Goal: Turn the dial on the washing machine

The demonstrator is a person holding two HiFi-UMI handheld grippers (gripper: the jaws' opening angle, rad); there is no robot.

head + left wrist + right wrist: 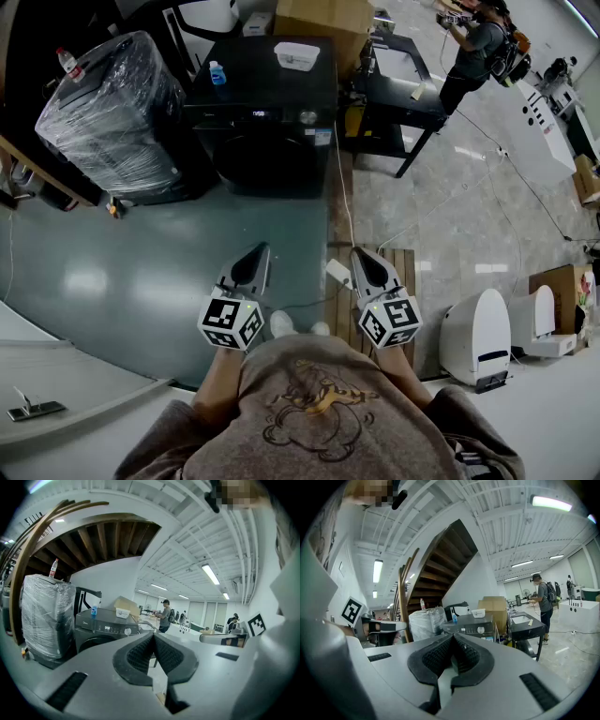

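Observation:
The dark washing machine (267,122) stands far ahead across the floor, its silver dial (307,117) at the right of its lit control panel. The dial (127,631) is small in the left gripper view, and the dial (480,630) also appears in the right gripper view. My left gripper (255,253) is held close to my body, jaws shut with nothing between them. My right gripper (364,257) is beside it, also shut and empty. Both point toward the machine and are well short of it. A white tub (296,56) and a blue bottle (217,72) sit on the machine's top.
A plastic-wrapped appliance (117,112) stands left of the machine, a cardboard box (323,23) behind it, a black table (398,98) to its right. A person (478,52) stands beyond the table. White units (476,337) sit at right. A cable (342,202) crosses the floor ahead.

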